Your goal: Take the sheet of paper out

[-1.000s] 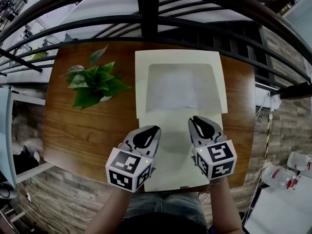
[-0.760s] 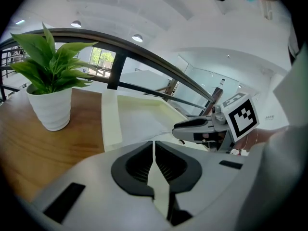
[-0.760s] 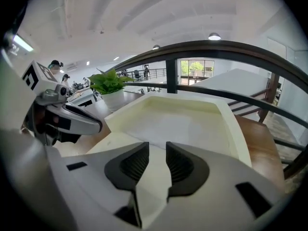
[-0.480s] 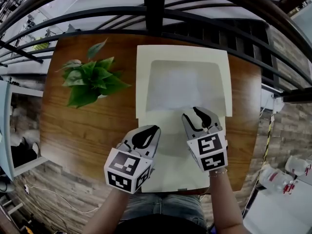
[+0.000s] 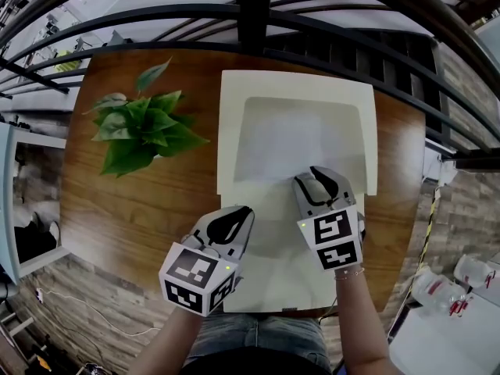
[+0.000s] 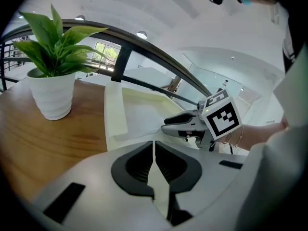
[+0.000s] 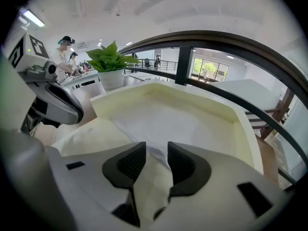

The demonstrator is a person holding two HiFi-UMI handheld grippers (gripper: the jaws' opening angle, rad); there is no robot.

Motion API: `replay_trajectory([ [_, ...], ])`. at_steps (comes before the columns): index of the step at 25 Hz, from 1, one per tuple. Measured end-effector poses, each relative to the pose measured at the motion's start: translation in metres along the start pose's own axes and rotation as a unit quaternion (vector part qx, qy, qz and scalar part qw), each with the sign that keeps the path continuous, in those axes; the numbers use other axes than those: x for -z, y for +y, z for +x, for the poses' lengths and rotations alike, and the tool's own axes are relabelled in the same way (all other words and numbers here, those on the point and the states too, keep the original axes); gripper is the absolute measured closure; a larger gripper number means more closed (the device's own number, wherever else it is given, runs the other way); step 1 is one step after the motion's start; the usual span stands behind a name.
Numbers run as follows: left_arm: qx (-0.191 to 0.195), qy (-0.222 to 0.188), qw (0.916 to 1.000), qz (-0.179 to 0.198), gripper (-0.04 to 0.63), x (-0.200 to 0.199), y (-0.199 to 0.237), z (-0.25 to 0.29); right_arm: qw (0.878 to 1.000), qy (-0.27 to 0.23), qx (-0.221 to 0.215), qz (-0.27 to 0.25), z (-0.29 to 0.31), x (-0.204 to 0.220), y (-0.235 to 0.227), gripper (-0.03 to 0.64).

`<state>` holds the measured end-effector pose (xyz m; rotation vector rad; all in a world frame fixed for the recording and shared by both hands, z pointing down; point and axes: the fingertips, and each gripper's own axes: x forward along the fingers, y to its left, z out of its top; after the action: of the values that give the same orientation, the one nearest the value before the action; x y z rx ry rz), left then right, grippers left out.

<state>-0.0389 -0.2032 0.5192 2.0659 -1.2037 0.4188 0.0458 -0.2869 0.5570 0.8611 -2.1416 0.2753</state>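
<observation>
R gripper (image 5: 319, 180): my jaws have just been opening, now wide; near edge of sheet of paper (image 5: 301, 143) lies between them, unpinched. Sheet sits in cream folder (image 5: 233, 123) on counter (image 5: 133, 201). L gripper (image 5: 233, 219): jaws together at the folder's near flap.

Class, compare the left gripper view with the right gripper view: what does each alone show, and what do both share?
Only the left gripper view: the left jaws together, and the right gripper seen from its side. Only the right gripper view: the right jaws apart, having just been opening, with the near edge of the sheet between them, unpinched; the left gripper from its side; distant people. Both: plant, folder holding the sheet, railing.
</observation>
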Motion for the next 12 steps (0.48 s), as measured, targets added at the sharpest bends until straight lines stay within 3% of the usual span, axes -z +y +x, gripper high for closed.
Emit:
replay_trajectory([
  [6, -0.007, -0.001, 0.9999, -0.009, 0.568, 0.002, 0.005, 0.001, 1.000, 0.012, -0.007, -0.003, 0.006, 0.006, 0.002, 0.482],
  [12, -0.014, -0.006, 0.9998, -0.010, 0.568, 0.001, 0.008, 0.002, 1.000, 0.008, -0.013, 0.003, 0.008, 0.006, 0.010, 0.545],
])
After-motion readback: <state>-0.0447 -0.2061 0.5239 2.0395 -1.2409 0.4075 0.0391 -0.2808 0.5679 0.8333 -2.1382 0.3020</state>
